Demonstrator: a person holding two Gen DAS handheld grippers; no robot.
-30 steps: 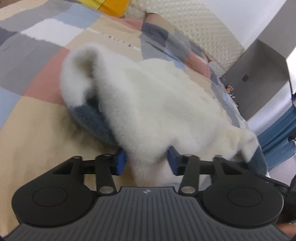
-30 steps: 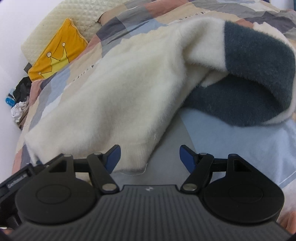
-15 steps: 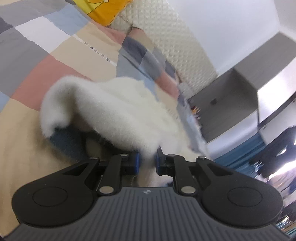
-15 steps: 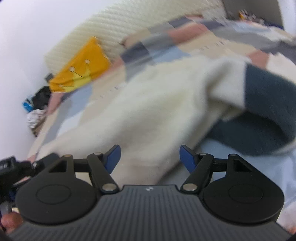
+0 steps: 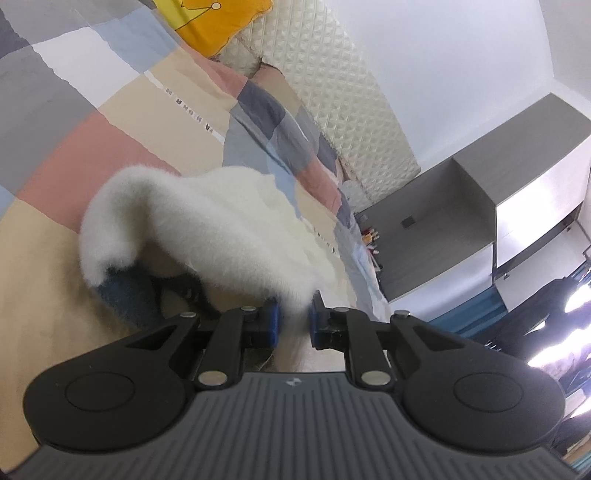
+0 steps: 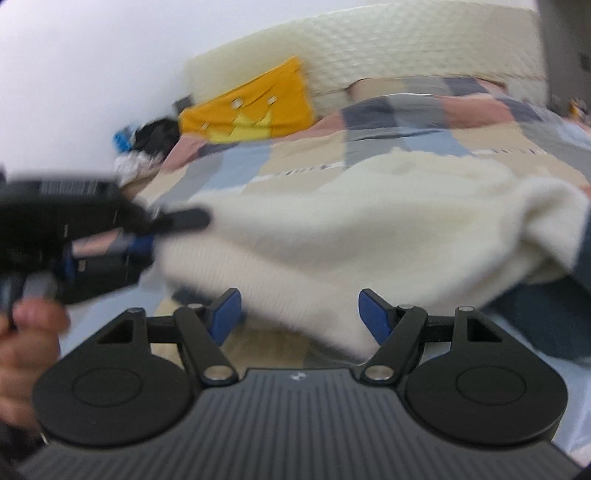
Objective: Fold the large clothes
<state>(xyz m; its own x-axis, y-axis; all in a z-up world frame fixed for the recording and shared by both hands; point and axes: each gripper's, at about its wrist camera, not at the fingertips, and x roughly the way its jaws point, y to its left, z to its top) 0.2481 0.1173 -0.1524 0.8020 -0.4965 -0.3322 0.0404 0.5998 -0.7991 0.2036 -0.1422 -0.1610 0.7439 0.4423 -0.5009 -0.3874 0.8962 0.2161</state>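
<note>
The left gripper pinches an edge of the sweater, its blue pads drawn close with a tuft of cream fleece squeezed between them. From that pinch the sweater lifts off the quilt and arches away to the far left, where its rounded fold droops back down; under the arch a dark blue-grey part of the garment lies on the tan patch of the quilt. The right gripper is spread wide, its blue pads well apart and touching nothing; the near hem of the sweater hangs just beyond and between them. In the right wrist view, which is blurred, the sweater stretches across the middle of the bed from the left gripper at the left to a bunched fold at the right, with the dark part below that fold on a light blue patch. A hand grips the left tool's handle at the near left edge. The quilt is a patchwork of pink, tan, grey, blue and white. A yellow pillow with a crown print leans against the cream headboard at the far end, and the same pillow shows at the top of the left wrist view. A grey cabinet stands at the far right beyond the bed
</note>
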